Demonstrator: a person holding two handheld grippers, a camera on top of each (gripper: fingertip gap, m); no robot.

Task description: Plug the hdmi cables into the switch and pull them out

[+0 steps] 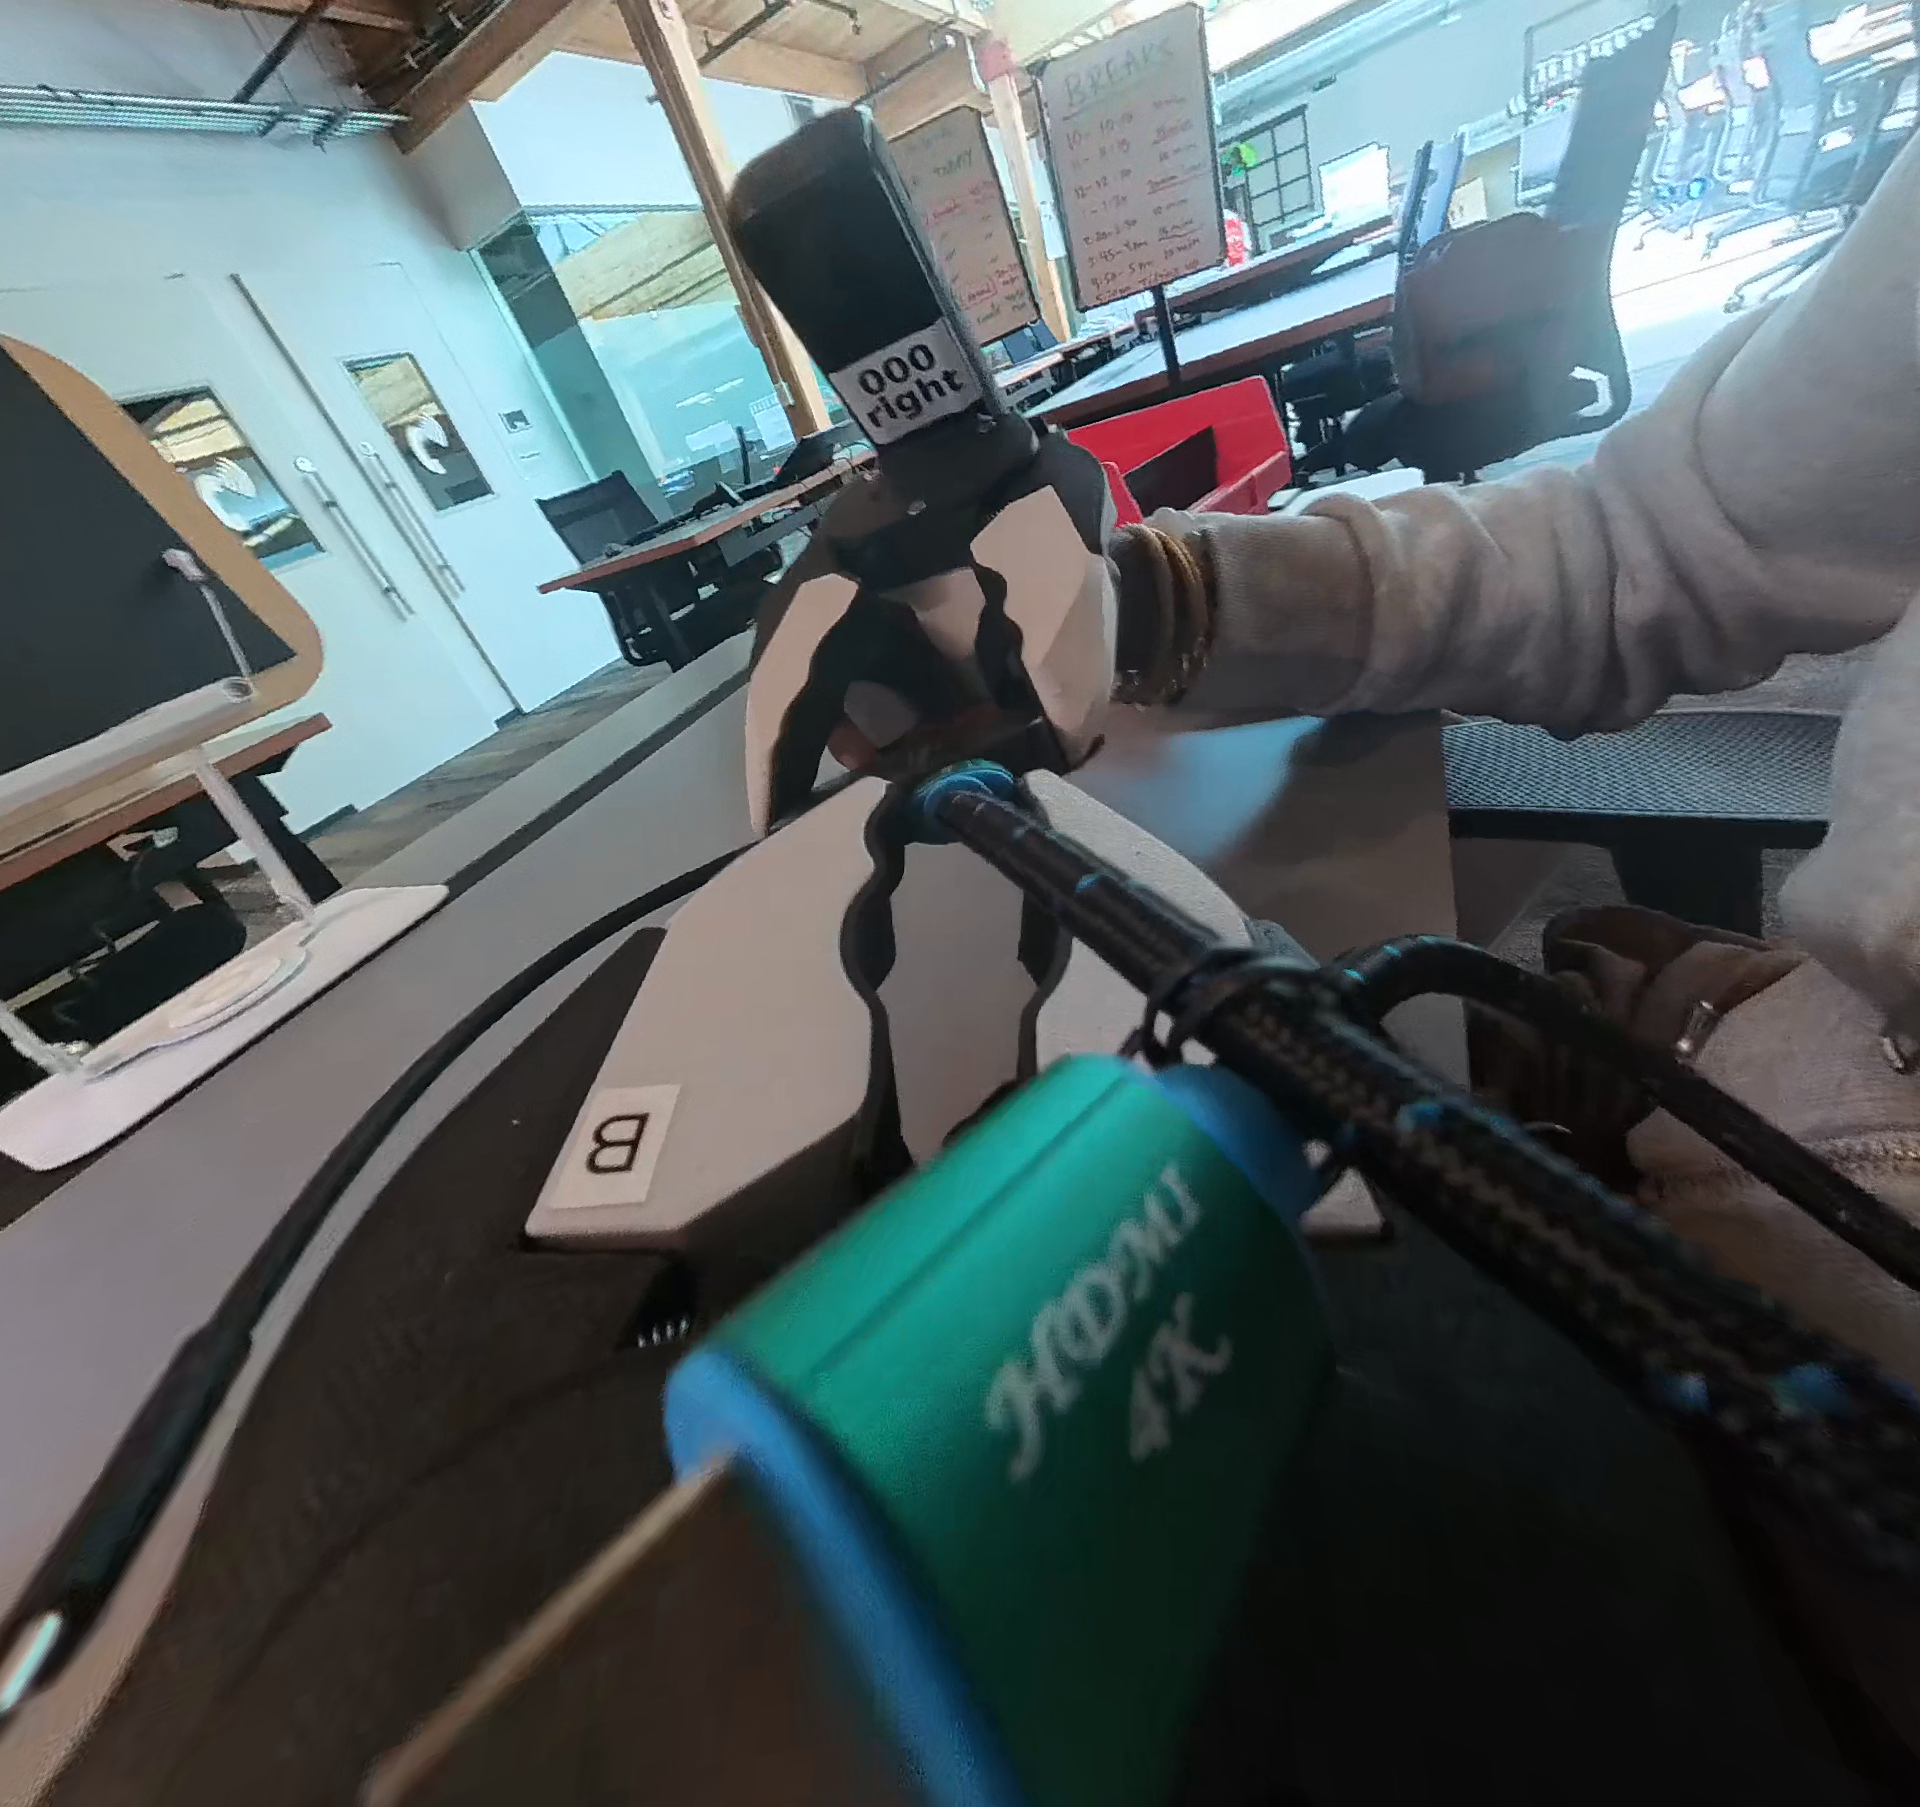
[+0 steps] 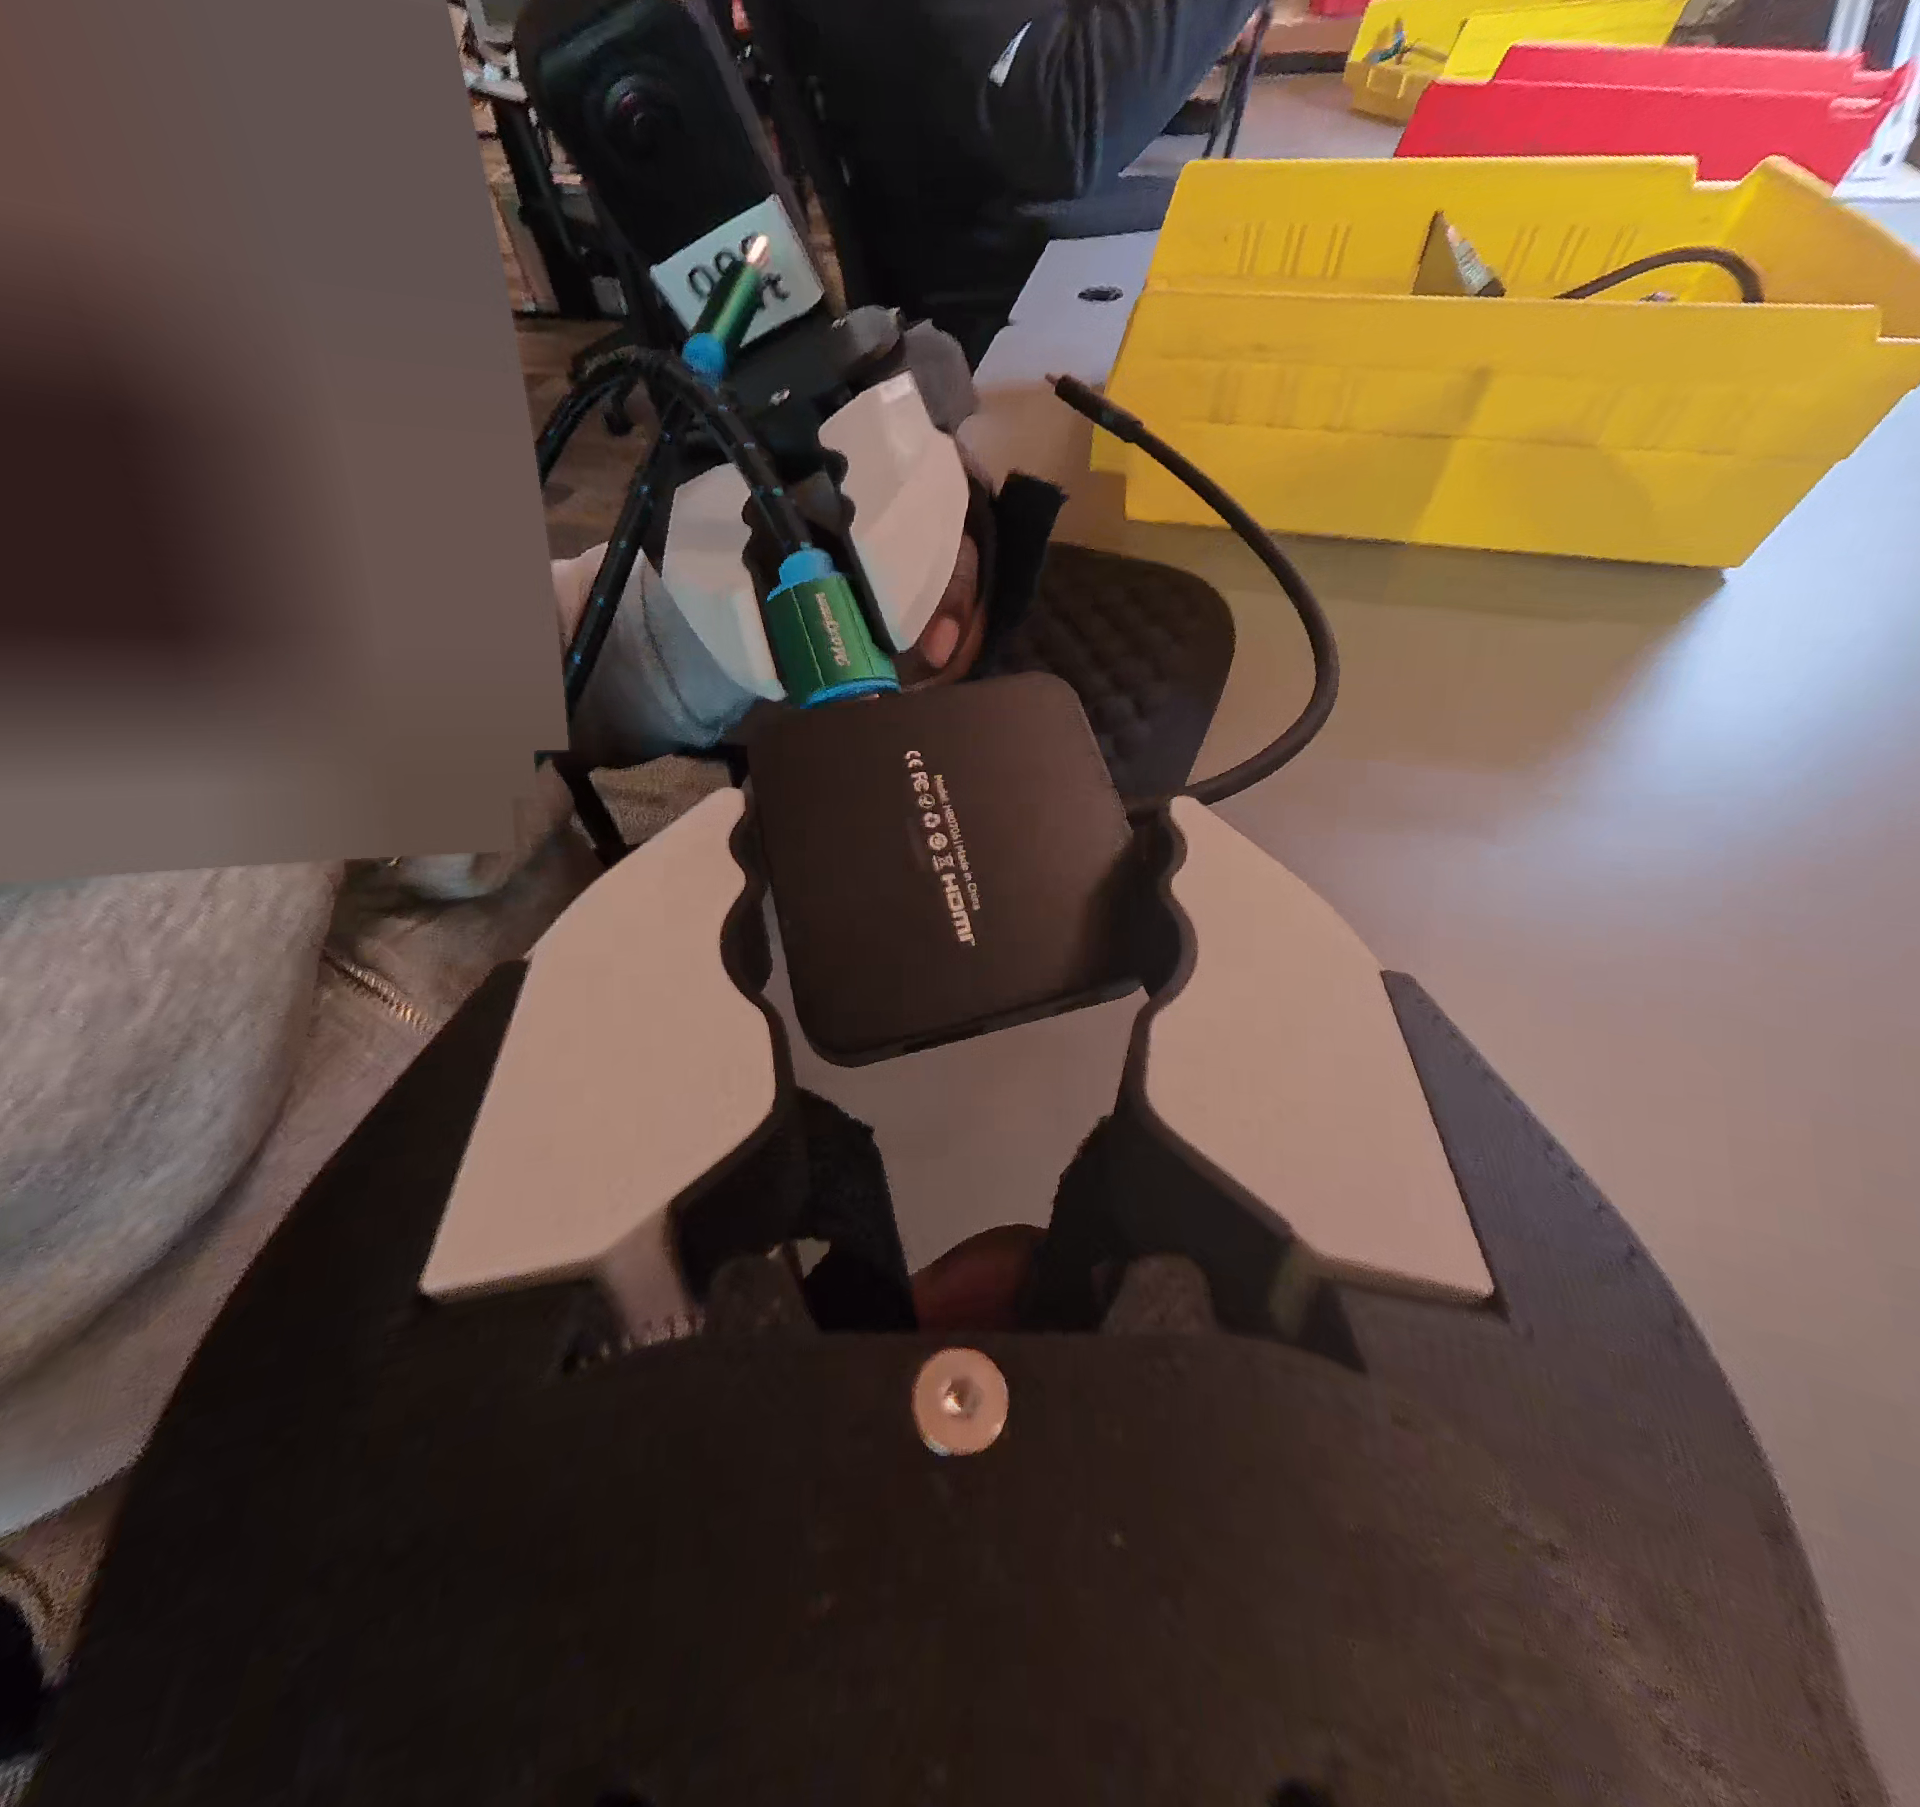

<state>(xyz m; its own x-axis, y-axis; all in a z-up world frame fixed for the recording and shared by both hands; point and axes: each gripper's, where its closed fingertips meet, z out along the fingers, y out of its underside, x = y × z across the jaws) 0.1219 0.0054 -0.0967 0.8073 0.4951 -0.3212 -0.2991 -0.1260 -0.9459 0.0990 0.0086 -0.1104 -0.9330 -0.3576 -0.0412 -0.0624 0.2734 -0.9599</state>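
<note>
My right gripper (image 2: 956, 812) is shut on the black HDMI switch (image 2: 935, 926) and holds it by its two sides above the grey table (image 2: 1558, 822). My left gripper (image 2: 842, 656) faces it and is shut on a green HDMI plug (image 2: 831, 635) seated in the switch's far edge. In the left wrist view my left gripper (image 1: 956, 801) grips the plug's blue collar (image 1: 971, 783), with the right gripper (image 1: 925, 749) just beyond; the switch is hidden there. The braided cable (image 1: 1351, 1030) loops back, and its other green plug (image 1: 1039, 1394) hangs loose near the left camera.
The switch's own black lead (image 2: 1299, 635) curves over the table with its free end (image 2: 1081, 396) by a yellow bin (image 2: 1455, 407). Red bins (image 2: 1662, 105) stand behind. A person in dark clothes (image 2: 987, 43) stands at the back. A grey sleeve (image 1: 1558, 594) reaches in from the right.
</note>
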